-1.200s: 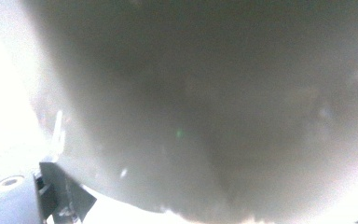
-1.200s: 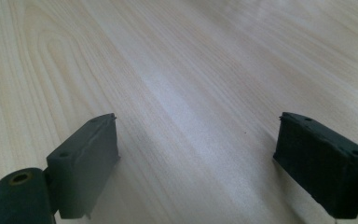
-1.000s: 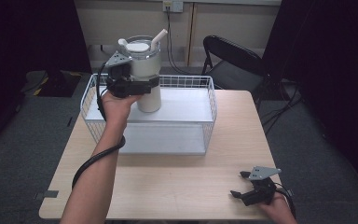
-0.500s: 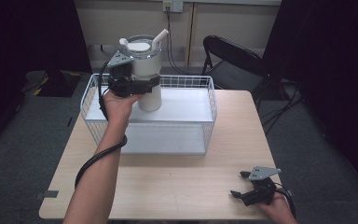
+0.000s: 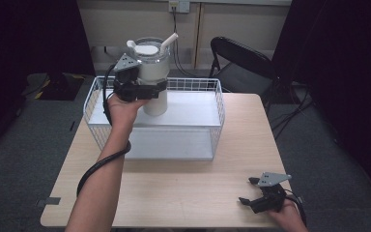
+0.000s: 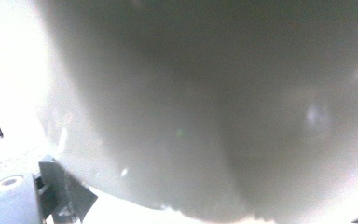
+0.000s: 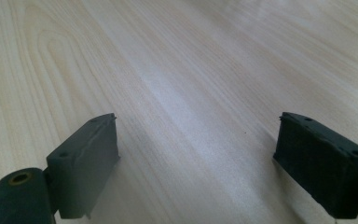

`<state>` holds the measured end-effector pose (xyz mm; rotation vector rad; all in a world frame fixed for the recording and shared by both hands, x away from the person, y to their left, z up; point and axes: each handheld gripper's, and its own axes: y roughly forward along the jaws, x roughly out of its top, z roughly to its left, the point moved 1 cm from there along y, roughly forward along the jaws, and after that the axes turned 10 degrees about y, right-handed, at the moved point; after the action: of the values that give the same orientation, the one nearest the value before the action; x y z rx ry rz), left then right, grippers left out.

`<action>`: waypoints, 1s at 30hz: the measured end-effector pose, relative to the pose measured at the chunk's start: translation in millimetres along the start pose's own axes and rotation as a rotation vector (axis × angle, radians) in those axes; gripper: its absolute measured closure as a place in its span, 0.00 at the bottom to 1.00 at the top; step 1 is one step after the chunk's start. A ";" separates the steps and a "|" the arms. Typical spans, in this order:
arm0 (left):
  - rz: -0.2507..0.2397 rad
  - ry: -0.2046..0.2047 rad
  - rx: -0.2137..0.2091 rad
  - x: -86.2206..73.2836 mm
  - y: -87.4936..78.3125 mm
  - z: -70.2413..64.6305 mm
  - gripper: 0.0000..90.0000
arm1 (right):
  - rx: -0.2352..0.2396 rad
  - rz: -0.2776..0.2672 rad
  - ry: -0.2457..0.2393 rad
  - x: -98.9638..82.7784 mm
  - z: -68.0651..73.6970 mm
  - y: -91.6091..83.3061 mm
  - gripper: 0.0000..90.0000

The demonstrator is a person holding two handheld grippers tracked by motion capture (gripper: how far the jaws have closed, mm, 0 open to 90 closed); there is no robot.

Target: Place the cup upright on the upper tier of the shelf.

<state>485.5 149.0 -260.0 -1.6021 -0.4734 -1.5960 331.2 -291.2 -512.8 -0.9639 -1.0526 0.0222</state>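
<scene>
Left gripper, upper left of centre in the high view, has its jaws clamped on the white cylindrical blender-style jug with clear lid and spout. The jug is upright, held over the back-left part of the white wire basket. Can't tell whether its base touches the white liner inside or hangs just above it. Left gripper view is just blurred grey-white jug wall right against the lens.

Right gripper sits idle at the lower right of the light wooden bench, jaws wide apart, nothing between them, bare wood grain ahead.

Read: grasp done, jug at the basket. Left: seat or clear it, release. Right hand uninvolved so far.
</scene>
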 end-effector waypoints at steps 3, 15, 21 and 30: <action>-0.001 0.002 -0.003 -0.4 -0.5 0.1 0.11 | 0.000 0.000 0.000 0.0 0.0 0.0 0.14; -0.012 0.005 0.005 -2.1 -0.9 -1.5 0.11 | 0.000 0.000 0.000 0.0 0.0 0.0 0.14; -0.004 0.005 0.009 -2.0 -1.6 -2.3 0.10 | 0.000 0.000 0.000 0.0 0.1 0.0 0.14; -0.002 0.008 0.003 -6.1 -3.5 -1.7 0.10 | 0.000 0.000 0.000 0.0 0.1 0.0 0.14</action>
<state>481.0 151.5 -265.1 -1.5928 -0.4733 -1.6013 331.1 -291.1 -512.8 -0.9640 -1.0526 0.0225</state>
